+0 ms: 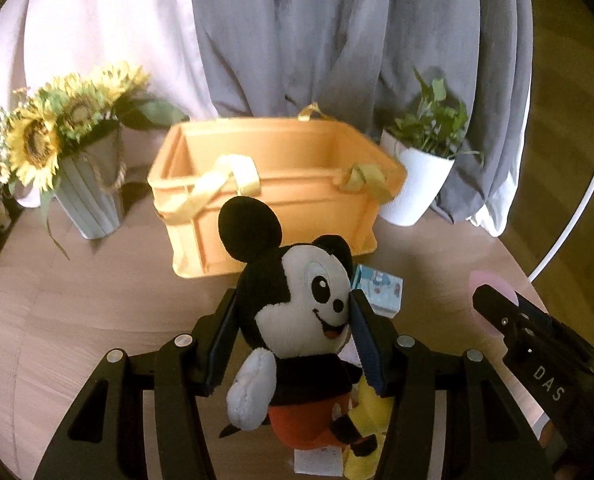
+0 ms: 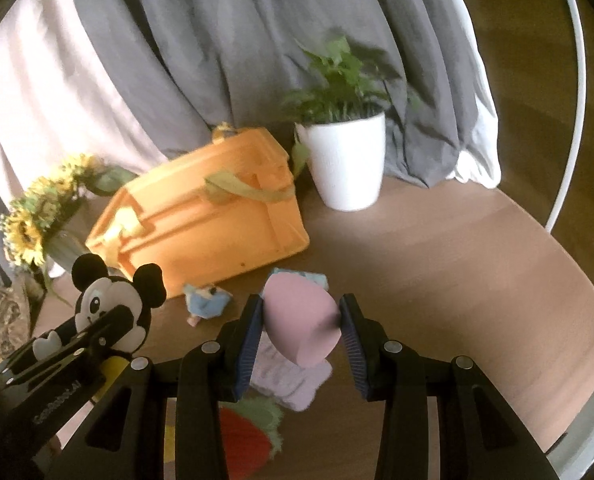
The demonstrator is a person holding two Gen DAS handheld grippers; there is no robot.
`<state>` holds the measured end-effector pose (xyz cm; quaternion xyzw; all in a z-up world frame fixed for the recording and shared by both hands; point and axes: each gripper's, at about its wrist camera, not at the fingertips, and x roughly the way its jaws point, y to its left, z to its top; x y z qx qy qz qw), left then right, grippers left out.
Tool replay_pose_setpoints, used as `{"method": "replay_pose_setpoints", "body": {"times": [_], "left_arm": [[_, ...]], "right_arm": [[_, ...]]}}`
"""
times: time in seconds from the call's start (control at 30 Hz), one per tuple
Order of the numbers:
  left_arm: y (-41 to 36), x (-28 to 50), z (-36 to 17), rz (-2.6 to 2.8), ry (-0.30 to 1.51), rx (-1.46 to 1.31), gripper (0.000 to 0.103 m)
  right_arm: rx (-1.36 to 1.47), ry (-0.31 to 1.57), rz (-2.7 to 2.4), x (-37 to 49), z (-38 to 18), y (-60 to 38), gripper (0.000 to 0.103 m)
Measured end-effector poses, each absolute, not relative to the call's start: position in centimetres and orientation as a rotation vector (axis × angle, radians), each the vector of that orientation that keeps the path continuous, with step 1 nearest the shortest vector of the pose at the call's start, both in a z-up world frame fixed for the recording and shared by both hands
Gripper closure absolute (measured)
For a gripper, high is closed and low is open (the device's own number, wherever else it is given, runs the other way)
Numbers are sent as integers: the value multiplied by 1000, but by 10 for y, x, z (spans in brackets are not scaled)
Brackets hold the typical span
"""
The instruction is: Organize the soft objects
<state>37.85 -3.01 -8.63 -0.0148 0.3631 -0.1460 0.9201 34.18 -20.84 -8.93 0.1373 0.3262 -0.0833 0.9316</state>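
Observation:
My left gripper [image 1: 293,312] is shut on a black-and-white mouse plush [image 1: 297,320] with red shorts and holds it above the table, in front of the open orange bin [image 1: 273,196]. The plush also shows in the right wrist view [image 2: 109,304], with the bin [image 2: 205,220] behind it. My right gripper [image 2: 301,320] is shut on a pink egg-shaped sponge [image 2: 301,324], held above the table. Its tip shows in the left wrist view [image 1: 493,308] with the pink sponge [image 1: 485,284] behind it.
A sunflower vase [image 1: 85,196] stands left of the bin, a white plant pot [image 1: 417,188] right of it. On the table lie a small blue plush [image 2: 207,300], a light blue packet [image 1: 379,288], a lilac cloth [image 2: 289,380], a red and green plush [image 2: 253,432] and a yellow item [image 1: 369,412].

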Motion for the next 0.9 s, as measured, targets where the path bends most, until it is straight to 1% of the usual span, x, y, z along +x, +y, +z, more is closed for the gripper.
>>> {"method": "replay_pose_setpoints", "body": {"times": [0.37,0.9], "left_arm": [[-19,373,-54,-294,653,-65,49],[-16,389,-16,-286,558,-67,49]], "right_arm": [[267,580,-109,340,-51,-199,63],[267,473,-30,358,-17,-192,63]]}}
